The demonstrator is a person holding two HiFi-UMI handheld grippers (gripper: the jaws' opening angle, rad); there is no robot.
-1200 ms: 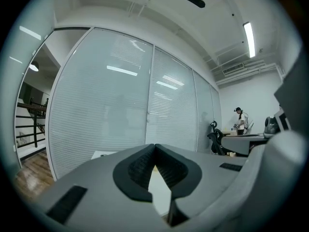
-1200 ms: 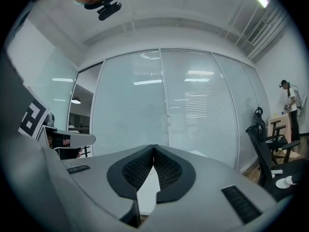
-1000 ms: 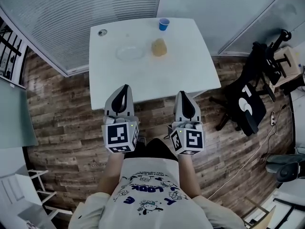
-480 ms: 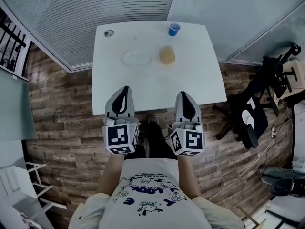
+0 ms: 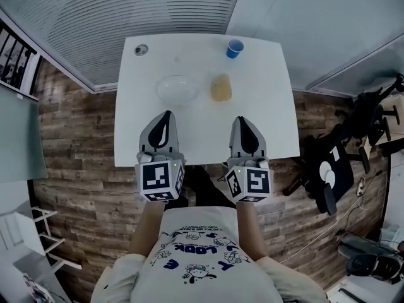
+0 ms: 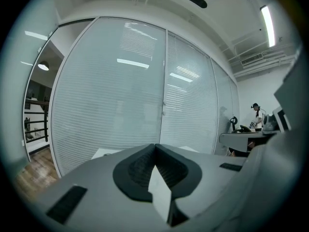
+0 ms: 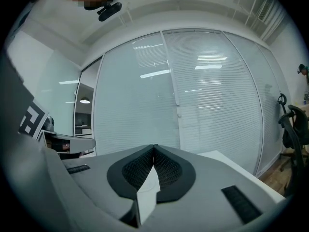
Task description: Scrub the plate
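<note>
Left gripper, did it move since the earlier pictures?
Yes. The left gripper has gone forward: before, its tip barely passed the table's near edge; now it reaches well over the table, closer to the plate.

Plate on table, left of centre. Sponge just right of plate, apart. Cup behind sponge, near far edge. Left gripper before plate; right gripper before sponge. Office chair right of table.
</note>
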